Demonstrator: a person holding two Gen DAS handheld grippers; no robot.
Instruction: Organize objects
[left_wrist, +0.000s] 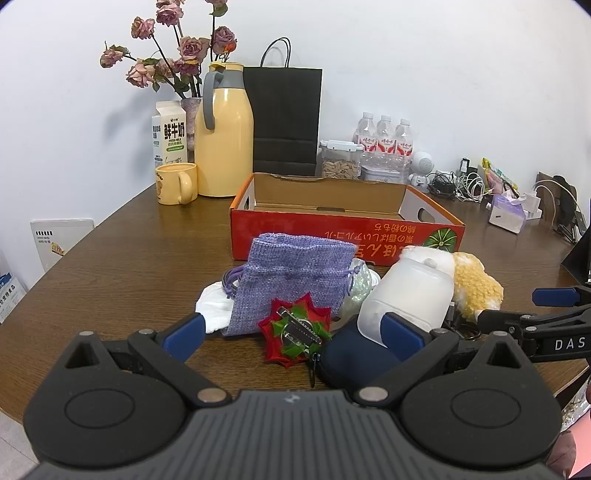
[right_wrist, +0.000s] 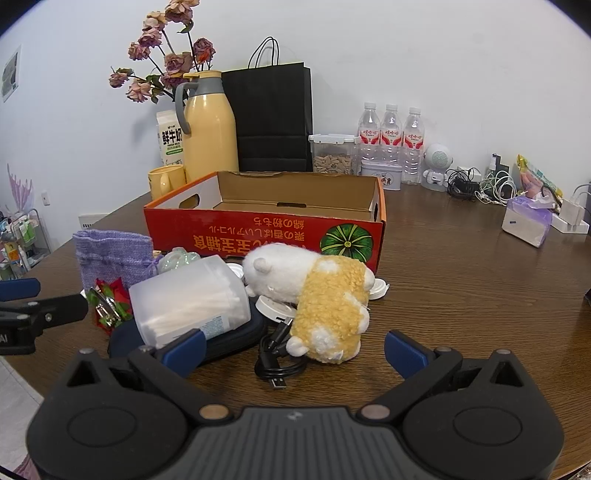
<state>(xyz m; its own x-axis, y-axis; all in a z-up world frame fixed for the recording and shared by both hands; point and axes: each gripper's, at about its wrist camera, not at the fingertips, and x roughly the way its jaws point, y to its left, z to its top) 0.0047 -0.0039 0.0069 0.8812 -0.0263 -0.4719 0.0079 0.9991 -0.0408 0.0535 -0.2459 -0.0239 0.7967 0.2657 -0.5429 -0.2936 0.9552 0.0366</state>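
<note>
A pile of small items lies in front of an open red cardboard box (left_wrist: 343, 236) (right_wrist: 236, 236). In the left wrist view I see a purple cloth pouch (left_wrist: 288, 284), a red and green star clip (left_wrist: 295, 334), a frosted cotton-swab tub (left_wrist: 410, 299) and a navy zip case (left_wrist: 354, 360). My left gripper (left_wrist: 291, 334) is open around the clip, touching nothing. In the right wrist view a white and yellow plush toy (right_wrist: 325, 299) lies over a black USB cable (right_wrist: 277, 358), beside the tub (right_wrist: 192, 302). My right gripper (right_wrist: 295, 347) is open just before the plush and cable.
Behind the box stand a yellow thermos (left_wrist: 223, 136), a yellow mug (left_wrist: 175, 182), a milk carton (left_wrist: 170, 133), dried roses, a black paper bag (left_wrist: 286, 118), a snack jar and water bottles (right_wrist: 391, 136). Chargers, cables and a tissue pack (right_wrist: 528, 221) sit at the right.
</note>
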